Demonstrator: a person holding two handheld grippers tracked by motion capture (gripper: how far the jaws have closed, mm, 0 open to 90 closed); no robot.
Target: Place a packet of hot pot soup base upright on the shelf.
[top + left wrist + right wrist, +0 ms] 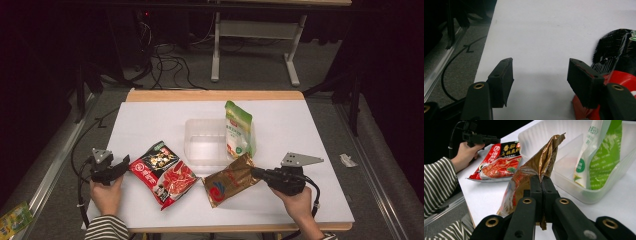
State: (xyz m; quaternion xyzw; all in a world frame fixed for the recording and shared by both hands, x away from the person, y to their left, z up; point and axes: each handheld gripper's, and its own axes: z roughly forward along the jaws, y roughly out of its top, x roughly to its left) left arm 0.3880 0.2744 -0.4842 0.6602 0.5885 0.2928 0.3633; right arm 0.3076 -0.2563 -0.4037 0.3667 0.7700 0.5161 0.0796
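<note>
A gold foil packet (pixel 231 179) lies near the table's front, its right edge lifted. My right gripper (pixel 256 172) is shut on that edge, and in the right gripper view the crumpled gold foil packet (pixel 536 167) rises from between the closed jaws of my right gripper (pixel 542 185). A red and black food packet (pixel 163 173) lies flat to the left. My left gripper (pixel 122 163) is open just left of it. In the left gripper view the red and black packet (pixel 617 55) lies beside the right jaw of my left gripper (pixel 540 75). A green and white pouch (pixel 239 131) leans in the clear plastic bin (pixel 202 142).
The white table top (pixel 150 120) has a wooden far edge. Cables (pixel 170 65) and a desk frame (pixel 255 45) are on the floor behind. A white scrap (pixel 348 160) lies off the table's right side, a green wrapper (pixel 14 218) on the floor at left.
</note>
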